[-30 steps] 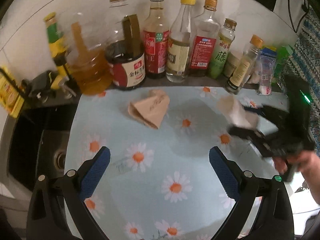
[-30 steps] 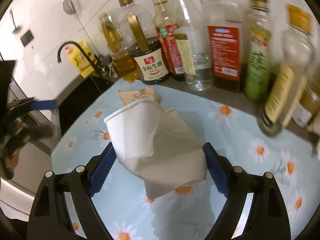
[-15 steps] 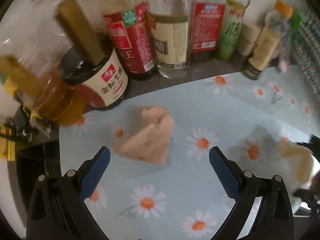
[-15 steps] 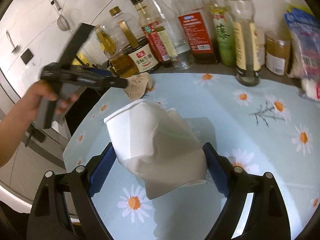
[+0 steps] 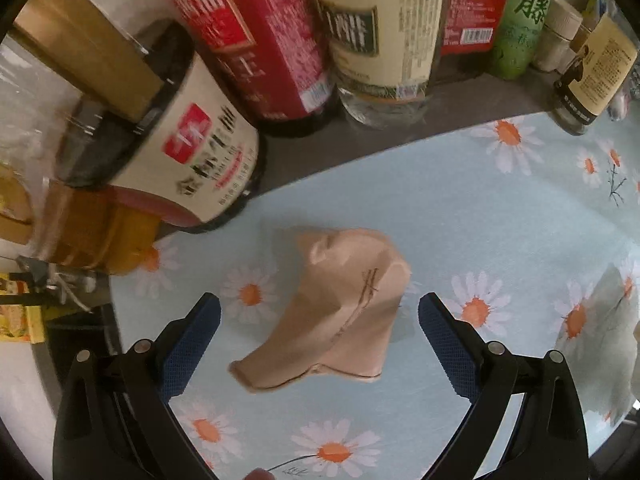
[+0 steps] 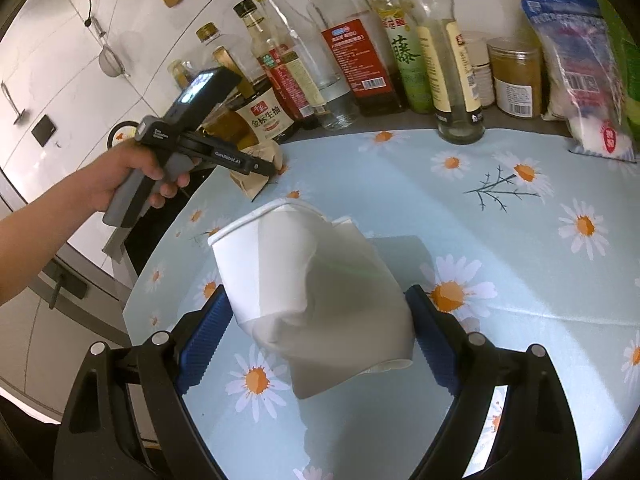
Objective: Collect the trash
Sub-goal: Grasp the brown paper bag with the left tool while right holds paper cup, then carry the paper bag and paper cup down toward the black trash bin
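Much of the bottle row (image 5: 360,32) behind your left gripper (image 5: 319,322) is cut off at the top and smeared by blur, so only the labels read there; in the right wrist view the same gripper's fingertips are hidden behind its own body over the far edge of the daisy-print cloth (image 6: 500,264). Your left gripper is spread wide, holding nothing, and the crumpled brown paper (image 5: 340,312) lies on the cloth between its two blue pads (image 5: 192,344), apart from both. Your right gripper (image 6: 320,330) is clamped on the crushed white paper cup (image 6: 304,280), which sits tilted between the pads with its rim toward the left. Whether the cup's lower edge touches the cloth is unclear.
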Demonstrator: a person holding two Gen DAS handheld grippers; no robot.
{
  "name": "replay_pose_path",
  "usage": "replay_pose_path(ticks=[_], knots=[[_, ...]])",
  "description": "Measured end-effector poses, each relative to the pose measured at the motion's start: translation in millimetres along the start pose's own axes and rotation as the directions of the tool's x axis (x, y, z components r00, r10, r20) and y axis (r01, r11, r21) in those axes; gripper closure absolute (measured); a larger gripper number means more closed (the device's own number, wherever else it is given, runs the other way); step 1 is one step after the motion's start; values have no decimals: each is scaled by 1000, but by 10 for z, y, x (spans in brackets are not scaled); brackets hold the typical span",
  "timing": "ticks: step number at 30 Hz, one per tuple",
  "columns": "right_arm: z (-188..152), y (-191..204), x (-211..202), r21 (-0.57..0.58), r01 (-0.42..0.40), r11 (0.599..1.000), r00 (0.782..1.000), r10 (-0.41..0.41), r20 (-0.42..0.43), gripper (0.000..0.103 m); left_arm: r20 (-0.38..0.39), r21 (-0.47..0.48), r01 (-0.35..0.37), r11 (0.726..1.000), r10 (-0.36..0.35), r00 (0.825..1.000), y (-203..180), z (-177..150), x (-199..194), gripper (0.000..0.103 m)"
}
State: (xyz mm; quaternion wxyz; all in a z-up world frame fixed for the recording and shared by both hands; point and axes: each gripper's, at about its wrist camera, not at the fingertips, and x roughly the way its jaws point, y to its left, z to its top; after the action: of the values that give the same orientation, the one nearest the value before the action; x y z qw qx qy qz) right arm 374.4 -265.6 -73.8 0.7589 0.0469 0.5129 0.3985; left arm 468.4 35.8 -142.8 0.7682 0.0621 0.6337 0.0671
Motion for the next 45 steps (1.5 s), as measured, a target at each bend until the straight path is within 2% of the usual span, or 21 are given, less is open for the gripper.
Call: replay_pose_path(ticks=[4,7,9,11,28,33,39,45], knots=[[-32,-41,43,25,7,1000,1000,-6,-14,17,-26,29,-8,1000,9,1000,-40,5,72,8],[-35,-23,49,23,3,1000,1000,-3,-14,17,-25,52,-9,999,10,1000,-58,3,68,23],[-29,-3,55,15,1,1000,1000,-1,-15,17,-19,57,-19,998,20,1000,-55,6,70,43],[-24,7,67,12,5,1000,1000,-4,-17,17,-25,61,-11,998,13,1000,-62,-1,94,52],[-38,186,144,-15,-8,1000,999,8,-31,17,48,80,24,996,-28,998,-211,-275,-320,54],[-103,324,179,-24,-8,1000,999,7,-40,17,77,79,37,996,-43,996,-217,-493,-514,54],[-159,569,220,-39,-9,999,999,8,-43,17,122,78,75,994,-84,989,-201,-915,-785,54],[-271,853,251,-49,16,999,999,-18,-39,17,166,93,90,992,-105,981,-206,-1237,-839,54]])
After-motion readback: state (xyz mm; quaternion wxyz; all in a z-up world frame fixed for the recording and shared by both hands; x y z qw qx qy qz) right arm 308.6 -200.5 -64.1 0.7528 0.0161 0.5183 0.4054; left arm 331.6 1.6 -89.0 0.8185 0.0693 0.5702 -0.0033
